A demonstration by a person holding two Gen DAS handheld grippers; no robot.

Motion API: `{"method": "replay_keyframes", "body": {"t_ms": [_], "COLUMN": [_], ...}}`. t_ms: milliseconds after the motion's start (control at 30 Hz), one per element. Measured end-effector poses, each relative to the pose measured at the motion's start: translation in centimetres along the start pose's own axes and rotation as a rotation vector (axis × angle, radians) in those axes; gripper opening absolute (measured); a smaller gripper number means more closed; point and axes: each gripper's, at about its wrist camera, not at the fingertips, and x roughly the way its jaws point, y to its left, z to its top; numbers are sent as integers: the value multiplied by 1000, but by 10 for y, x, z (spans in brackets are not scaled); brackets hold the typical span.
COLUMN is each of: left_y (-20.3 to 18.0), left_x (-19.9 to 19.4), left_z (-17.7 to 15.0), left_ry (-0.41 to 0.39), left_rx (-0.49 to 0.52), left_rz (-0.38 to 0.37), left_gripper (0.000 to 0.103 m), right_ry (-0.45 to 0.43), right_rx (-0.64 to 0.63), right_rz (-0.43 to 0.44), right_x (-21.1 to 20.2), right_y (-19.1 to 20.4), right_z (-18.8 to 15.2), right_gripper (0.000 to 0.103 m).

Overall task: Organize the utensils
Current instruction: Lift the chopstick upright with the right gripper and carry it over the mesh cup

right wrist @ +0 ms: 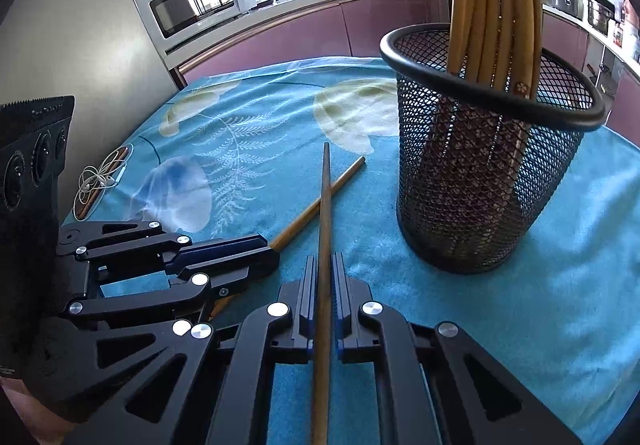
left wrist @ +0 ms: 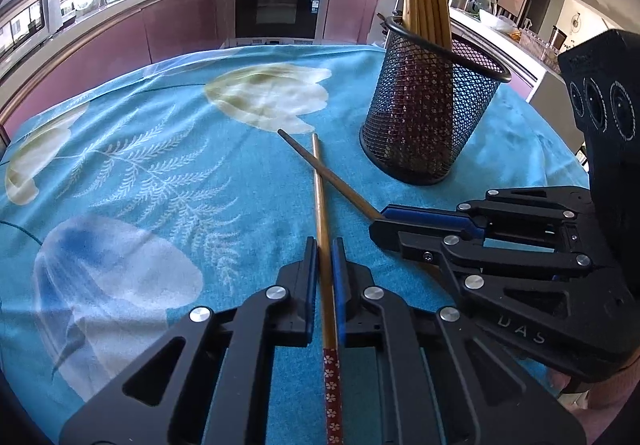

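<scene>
My left gripper (left wrist: 324, 245) is shut on a wooden chopstick (left wrist: 320, 197) with a red flowered handle end, just above the blue tablecloth. My right gripper (right wrist: 325, 261) is shut on a second, darker chopstick (right wrist: 326, 197). The two chopsticks cross each other in front of the grippers. In the left wrist view the right gripper (left wrist: 380, 221) shows at the right; in the right wrist view the left gripper (right wrist: 272, 253) shows at the left. A black mesh holder (left wrist: 428, 113) with several chopsticks upright in it stands ahead to the right, also in the right wrist view (right wrist: 492, 173).
The table has a blue flowered cloth (left wrist: 160, 165). White earphones (right wrist: 102, 181) lie at its left edge. Kitchen counters, an oven (left wrist: 280, 5) and a microwave (right wrist: 196, 5) stand beyond the table.
</scene>
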Motion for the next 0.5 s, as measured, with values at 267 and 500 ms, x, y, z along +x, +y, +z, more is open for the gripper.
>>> {"method": "replay_keyframes", "body": {"t_ms": [267,500], "left_y": [0,0], "left_x": [-9,-25], "left_z": [-1,-1], "left_ry": [-22,-51], "left_rx": [-6,-11], "left_rz": [-8,-27], "left_gripper": [8,8], "right_ry": [-46,-90], "right_rx": [-2,-12], "right_rz": [31,56], "right_x": [-22,-43], "right_y": [1,4], "right_z": [-1,-3], "right_gripper": [6,6]}}
